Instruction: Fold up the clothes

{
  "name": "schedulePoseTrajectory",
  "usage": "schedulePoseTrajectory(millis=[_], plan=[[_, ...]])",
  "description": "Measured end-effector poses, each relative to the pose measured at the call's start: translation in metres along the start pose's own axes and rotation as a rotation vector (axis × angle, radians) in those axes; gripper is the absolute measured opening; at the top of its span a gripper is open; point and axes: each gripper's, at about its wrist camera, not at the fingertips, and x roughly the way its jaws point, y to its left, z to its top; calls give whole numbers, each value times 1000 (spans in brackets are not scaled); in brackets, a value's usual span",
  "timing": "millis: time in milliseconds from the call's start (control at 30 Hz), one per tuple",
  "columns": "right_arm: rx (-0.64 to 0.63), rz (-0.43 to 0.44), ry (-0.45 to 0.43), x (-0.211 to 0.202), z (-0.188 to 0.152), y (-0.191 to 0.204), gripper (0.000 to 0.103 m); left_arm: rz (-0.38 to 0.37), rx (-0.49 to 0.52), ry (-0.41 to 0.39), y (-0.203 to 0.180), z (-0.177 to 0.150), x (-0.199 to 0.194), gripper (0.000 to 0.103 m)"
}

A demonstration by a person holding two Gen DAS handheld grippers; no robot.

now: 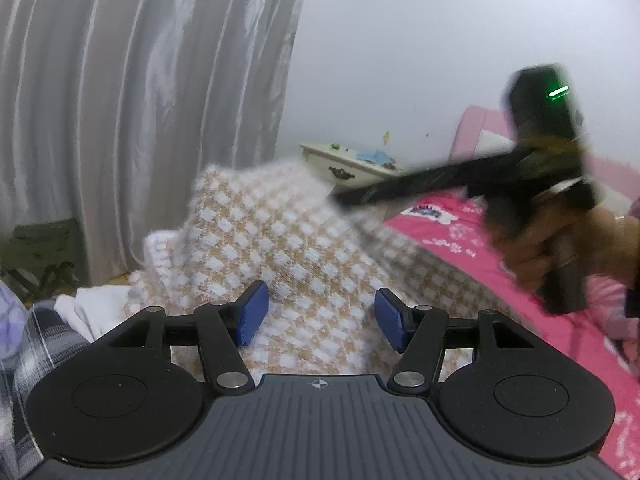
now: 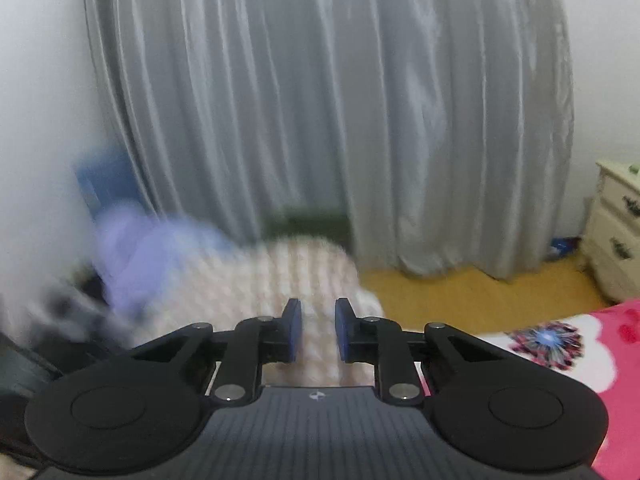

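Sweater (image 1: pixel 296 248), tan-and-white check knit, heaped on pink bed (image 1: pixel 500 264), one edge raised. Left gripper (image 1: pixel 318 314) fingers apart, empty, straddling near hem for pickup. Right gripper (image 2: pixel 318 330) fingers narrowed, a gap left; nothing clamped, probably lining up its grip.

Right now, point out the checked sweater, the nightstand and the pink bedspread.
checked sweater (image 1: pixel 280 248), left wrist view, middle of the knit.
nightstand (image 1: pixel 344 164), left wrist view, drawer front.
pink bedspread (image 1: pixel 472 248), left wrist view, bare patch.

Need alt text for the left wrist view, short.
The left tool, blue pads apart with nothing gripped, hangs over a beige-and-white checked knit garment heaped on a pink bed. At right, a hand holds the blurred right tool over the knit, grey curtain behind.
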Motion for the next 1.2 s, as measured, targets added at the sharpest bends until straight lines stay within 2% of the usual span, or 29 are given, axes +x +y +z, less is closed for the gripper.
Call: schedulePoseTrajectory(millis=[33,133,200,267,333,433,600,700,733,800,900,1000,1100,1200], plan=[[-1,-20,12,10,-3,0,21,6,5,9,0,4,0,60],[59,-51,16,-3,9,-5,20,-12,-41,43,-1,25,-7,63],[15,-85,12,-34,18,-5,20,-28,-85,65,-3,42,-14,72],[-28,-85,34,-68,20,-2,20,-40,-121,86,-6,59,-19,75],[-62,-85,75,-97,16,4,21,-24,-99,101,-18,70,-16,78],[-80,-82,158,-128,-5,20,22,14,-69,131,-34,80,-7,79],[-138,-91,196,-131,-56,57,18,149,-114,285,-35,66,28,79],[-171,-135,272,-105,-80,63,8,171,-121,263,-28,61,37,79],[-194,-164,287,-96,-86,63,3,160,-126,262,-30,60,36,79],[-226,-218,315,-82,-97,62,3,132,-134,253,-29,58,39,78],[-131,-204,315,-94,-92,51,3,140,-136,245,-28,58,33,78],[-79,-170,279,-120,-80,52,5,106,-176,231,-20,63,15,76],[-87,-121,232,-143,-73,62,7,18,-150,232,-24,59,-15,76],[-135,-121,266,-136,-83,71,7,-95,-110,267,-33,47,-43,77]])
